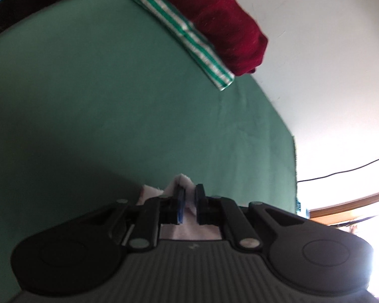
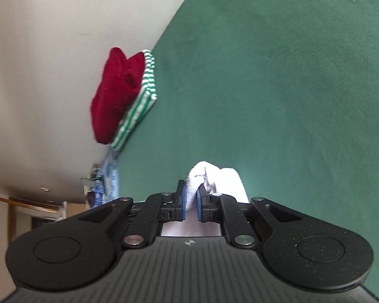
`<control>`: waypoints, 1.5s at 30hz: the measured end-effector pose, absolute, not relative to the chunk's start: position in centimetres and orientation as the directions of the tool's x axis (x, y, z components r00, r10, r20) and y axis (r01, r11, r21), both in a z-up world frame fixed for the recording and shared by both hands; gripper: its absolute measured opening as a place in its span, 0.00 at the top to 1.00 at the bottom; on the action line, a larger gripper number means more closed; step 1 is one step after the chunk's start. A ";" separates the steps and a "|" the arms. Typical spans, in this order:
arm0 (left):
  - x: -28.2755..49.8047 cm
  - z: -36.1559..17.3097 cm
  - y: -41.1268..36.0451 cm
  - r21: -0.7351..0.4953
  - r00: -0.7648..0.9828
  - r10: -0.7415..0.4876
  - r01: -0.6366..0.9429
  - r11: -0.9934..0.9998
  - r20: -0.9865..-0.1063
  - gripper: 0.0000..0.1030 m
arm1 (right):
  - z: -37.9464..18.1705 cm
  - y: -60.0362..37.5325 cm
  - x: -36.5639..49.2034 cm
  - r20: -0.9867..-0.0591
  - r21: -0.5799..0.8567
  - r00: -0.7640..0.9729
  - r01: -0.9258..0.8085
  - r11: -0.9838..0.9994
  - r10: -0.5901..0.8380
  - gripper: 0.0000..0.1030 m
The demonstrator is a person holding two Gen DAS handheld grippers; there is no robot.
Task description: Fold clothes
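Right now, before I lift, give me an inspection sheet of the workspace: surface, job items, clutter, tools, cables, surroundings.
Surface: green cloth-covered table, bare across the middle.
Job's things: white cloth pinched at two points; folded red garment stacked on a folded green-and-white striped garment at the far edge by the wall.
Clutter: blue-and-white patterned fabric beyond the stack; rest too blurred to tell.
Grippers: left tool shut on white cloth; right tool shut on white cloth.
Cables: one dark cable along the wall, off the table.
Surroundings: pale wall; wooden frame, bright glare beside it.
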State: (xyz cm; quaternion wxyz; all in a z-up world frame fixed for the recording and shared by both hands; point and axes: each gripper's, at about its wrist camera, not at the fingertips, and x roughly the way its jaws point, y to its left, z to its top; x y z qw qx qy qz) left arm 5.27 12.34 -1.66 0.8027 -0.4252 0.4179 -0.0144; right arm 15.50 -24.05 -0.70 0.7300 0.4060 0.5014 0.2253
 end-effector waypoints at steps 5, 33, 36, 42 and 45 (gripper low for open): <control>5.7 -1.7 13.7 -0.704 0.641 -0.415 -0.289 0.649 -0.646 0.94 | 0.0 -25.2 14.8 -0.538 0.821 0.424 0.069 0.566 0.728 0.77; 0.2 0.9 7.2 -0.282 0.609 -0.146 -0.133 0.950 -0.780 0.86 | 2.6 -25.4 4.6 -0.748 0.408 0.518 -0.137 0.903 0.416 1.00; 0.8 1.8 7.6 -0.271 0.643 -0.139 -0.110 0.956 -0.753 0.88 | 4.7 -26.0 4.4 -0.663 0.441 0.607 -0.155 0.884 0.438 0.95; 4.5 0.2 8.4 -0.267 0.631 -0.156 -0.084 0.960 -0.760 0.89 | 5.0 -19.7 6.8 -0.582 0.391 0.597 -0.391 0.833 0.553 0.82; 5.4 0.4 8.0 -0.223 0.633 -0.125 -0.077 0.972 -0.764 0.89 | 2.2 -16.9 9.2 -0.603 0.345 0.583 -0.424 0.837 0.544 0.78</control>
